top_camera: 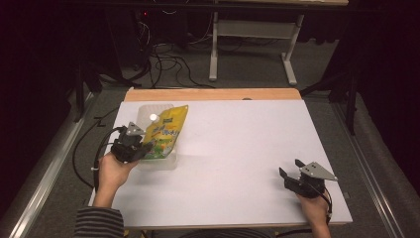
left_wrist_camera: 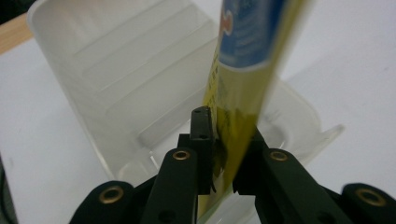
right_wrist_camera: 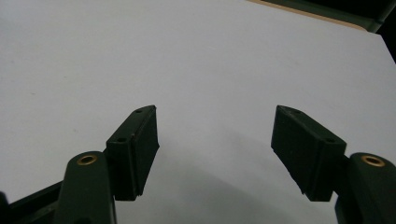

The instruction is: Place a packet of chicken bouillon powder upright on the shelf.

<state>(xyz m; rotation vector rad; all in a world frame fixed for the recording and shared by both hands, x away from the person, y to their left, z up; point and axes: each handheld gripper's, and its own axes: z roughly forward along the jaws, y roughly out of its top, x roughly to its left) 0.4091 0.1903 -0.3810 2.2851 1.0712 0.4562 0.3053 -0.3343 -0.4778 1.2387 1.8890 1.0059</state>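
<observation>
left gripper (top_camera: 132, 147) is clamping yellow pouch (top_camera: 166, 130) edge over clear tub (left_wrist_camera: 116, 74); thin grip, pouch could be slipping. right gripper (top_camera: 293, 171) idling, jaws apart.

No text can be read with certainty. The yellow bag (top_camera: 166, 133) carries a dark blue label near its top and some white and green print below it, but in the high view the letters are too small and blurred to read. In the left gripper view the blue label (left_wrist_camera: 250, 32) is seen at a steep angle, and its print is not legible.
</observation>
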